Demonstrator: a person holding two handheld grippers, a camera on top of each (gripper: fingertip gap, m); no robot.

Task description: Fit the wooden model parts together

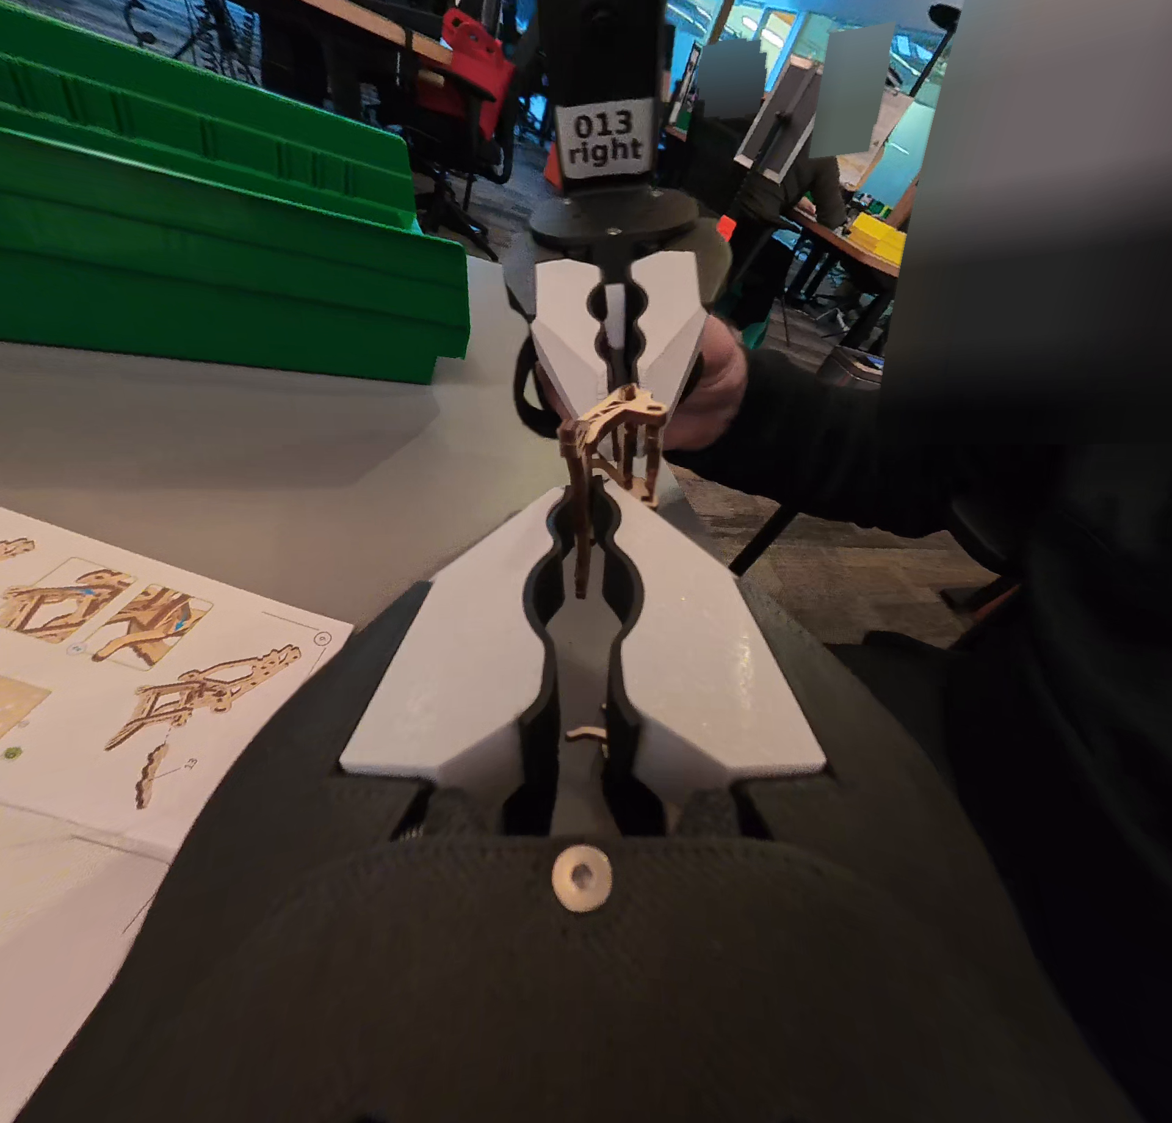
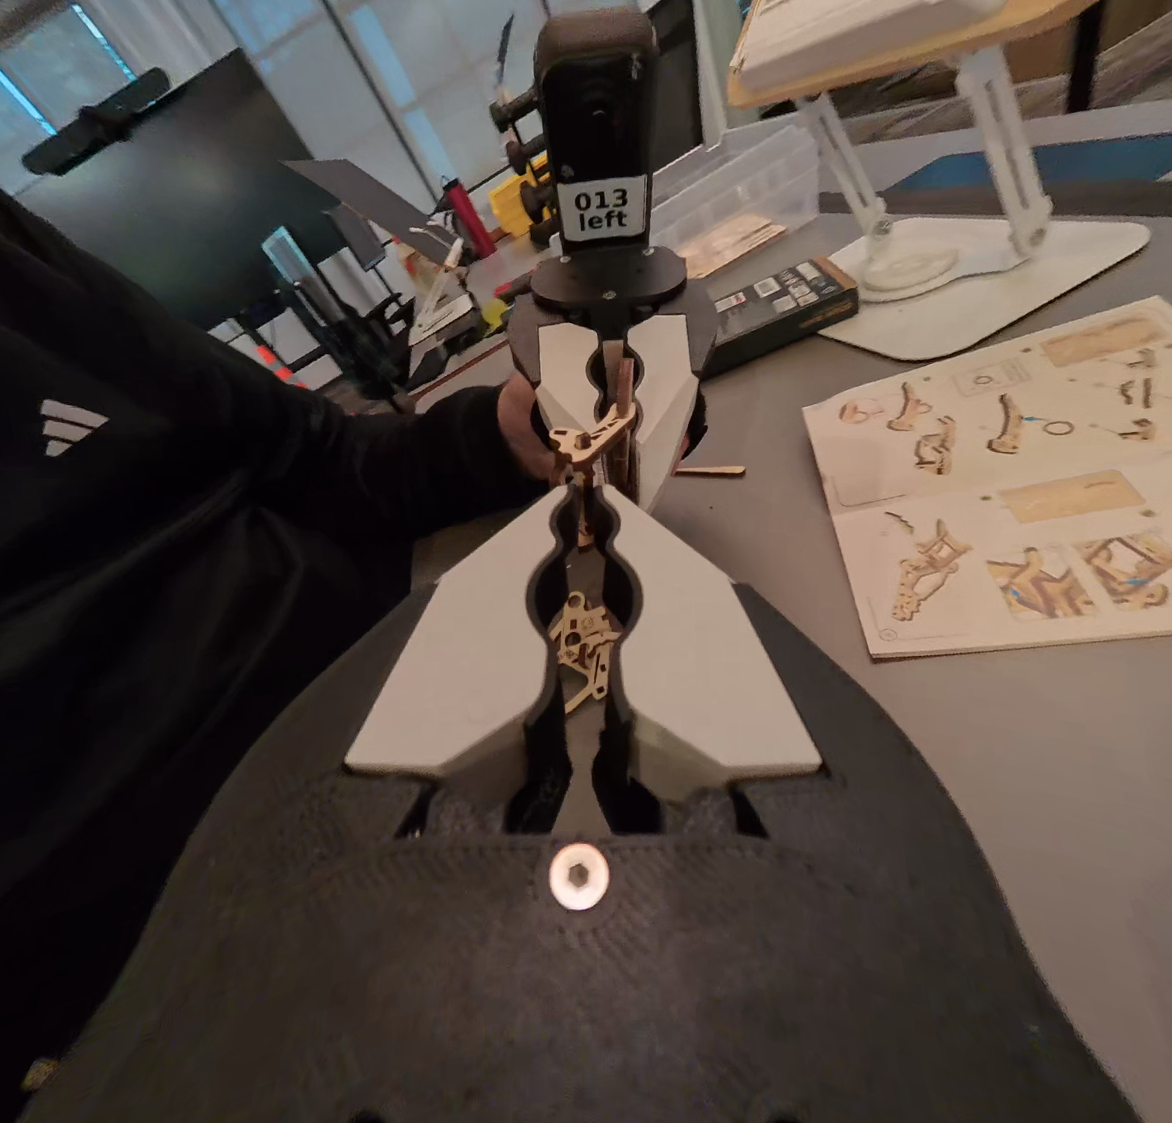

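Note:
A small light wooden model frame hangs in the air between my two grippers, which point at each other tip to tip. My left gripper is shut on a thin upright strip at the frame's near end. My right gripper is shut on the far end. In the right wrist view the right gripper pinches a thin piece of the frame, and the left gripper is shut on its darker far side. Several loose wooden parts lie on the grey table below.
An instruction sheet lies on the table; it also shows in the left wrist view. Stacked green bins stand at the left. A wooden stick, a black box and a white stand lie beyond. Less than 4 cm separates the two grippers' tips.

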